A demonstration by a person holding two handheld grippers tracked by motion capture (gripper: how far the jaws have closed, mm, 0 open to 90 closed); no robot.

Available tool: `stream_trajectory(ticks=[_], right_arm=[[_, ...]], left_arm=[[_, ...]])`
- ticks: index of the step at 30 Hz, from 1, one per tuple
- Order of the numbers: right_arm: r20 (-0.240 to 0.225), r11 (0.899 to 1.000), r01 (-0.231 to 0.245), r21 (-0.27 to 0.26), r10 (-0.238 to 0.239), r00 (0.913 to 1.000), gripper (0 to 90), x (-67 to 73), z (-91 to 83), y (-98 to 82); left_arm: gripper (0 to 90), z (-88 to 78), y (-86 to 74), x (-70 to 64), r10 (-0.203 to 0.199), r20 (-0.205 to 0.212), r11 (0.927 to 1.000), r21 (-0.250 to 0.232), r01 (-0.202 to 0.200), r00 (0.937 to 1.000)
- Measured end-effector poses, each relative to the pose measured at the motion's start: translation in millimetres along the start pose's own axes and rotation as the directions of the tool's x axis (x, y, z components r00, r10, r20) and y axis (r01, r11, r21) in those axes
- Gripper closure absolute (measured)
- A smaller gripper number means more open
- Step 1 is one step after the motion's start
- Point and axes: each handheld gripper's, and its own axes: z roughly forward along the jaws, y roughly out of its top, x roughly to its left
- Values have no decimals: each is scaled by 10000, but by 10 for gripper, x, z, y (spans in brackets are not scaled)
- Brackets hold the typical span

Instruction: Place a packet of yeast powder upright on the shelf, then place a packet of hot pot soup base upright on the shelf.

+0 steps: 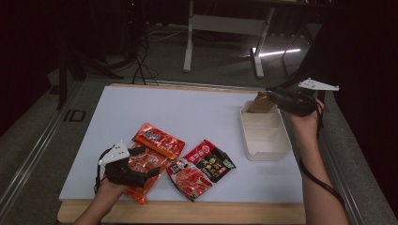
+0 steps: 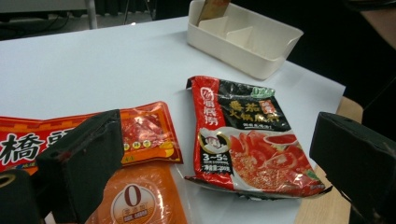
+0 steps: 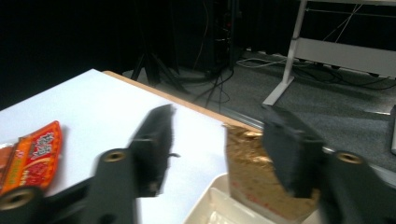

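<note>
While your right gripper (image 1: pixel 277 96) hangs spread over the brown packet (image 1: pixel 261 103) in the bin (image 1: pixel 263 149), left gripper (image 1: pixel 141 164), also spread, sits nearest the orange pkt (image 1: pixel 141 176).

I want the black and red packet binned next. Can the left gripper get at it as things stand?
Probably yes. The left gripper stands open right beside the black and red packet, which lies flat on the table with nothing on it.

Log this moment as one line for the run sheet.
right gripper: open, above gold packet standing in white bin | left gripper: open, over orange packets | red-black packet: flat on table
</note>
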Motion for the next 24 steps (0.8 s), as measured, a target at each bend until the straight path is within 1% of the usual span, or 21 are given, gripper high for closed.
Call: stream_trajectory(ticks=[1,2,3,4,6,8,9,11,12,13,14,15,16,18,19,20,21,22,24], right_arm=[[4,10000,-17,-67,17,10000,350,41,-21,-4],[98,9999,61,-99,-60,9999,301,78,-38,-5],[199,9998,49,-201,-45,9998,265,115,-58,-8],[136,9994,-57,-342,62,9999,259,153,-82,-15],[132,9994,-46,-340,51,9999,181,237,-113,-29],[23,9993,-17,-382,18,10000,146,334,-141,-56],[-207,9982,-19,-593,6,9998,132,413,-178,-84],[-312,9976,-60,-690,39,9995,125,481,-210,-105],[-312,9976,-60,-690,39,9995,125,481,-210,-105],[-409,9970,-99,-765,68,9991,124,515,-226,-117],[-514,9966,-16,-818,-27,9987,124,622,-275,-155],[-605,9960,-20,-890,-34,9982,124,671,-301,-174],[-692,9952,70,-975,-138,9975,125,727,-329,-200],[-664,9934,287,-1110,-362,9971,136,809,-374,-235],[-762,9927,241,-1182,-333,9965,140,842,-399,-253],[-966,9927,157,-1192,-274,9949,141,867,-419,-268],[-1035,9927,152,-1195,-277,9942,142,887,-433,-280],[-1064,9922,198,-1229,-330,9938,142,914,-454,-300],[-1298,9916,123,-1291,-292,9911,146,976,-493,-346]], left_arm=[[37,2,1,3,-29,62,10000,-15,29,10000],[37,5,5,3,-35,41,10000,25,35,10000],[38,9,10,5,-21,113,10000,66,20,9999],[38,12,14,4,1,115,9999,103,-2,9999],[47,24,24,5,60,174,9997,216,-64,9998],[55,48,30,6,79,305,9995,316,-88,9995],[56,53,33,7,130,307,9993,348,-141,9994],[85,61,43,10,268,256,9990,344,-277,9993],[132,61,43,10,268,256,9990,344,-277,9993],[132,79,73,27,345,385,9987,366,-359,9987],[162,90,88,37,392,463,9983,421,-411,9982],[191,104,105,41,474,425,9977,457,-493,9980],[207,114,115,46,540,410,9972,493,-560,9977],[249,144,138,61,605,470,9961,617,-633,9971],[277,155,145,61,626,450,9956,666,-655,9970],[301,165,149,65,661,472,9952,689,-693,9967],[315,181,156,67,635,454,9945,801,-670,9970],[331,194,161,70,710,417,9931,906,-745,9966],[389,214,166,70,776,449,9912,1041,-820,9960]])
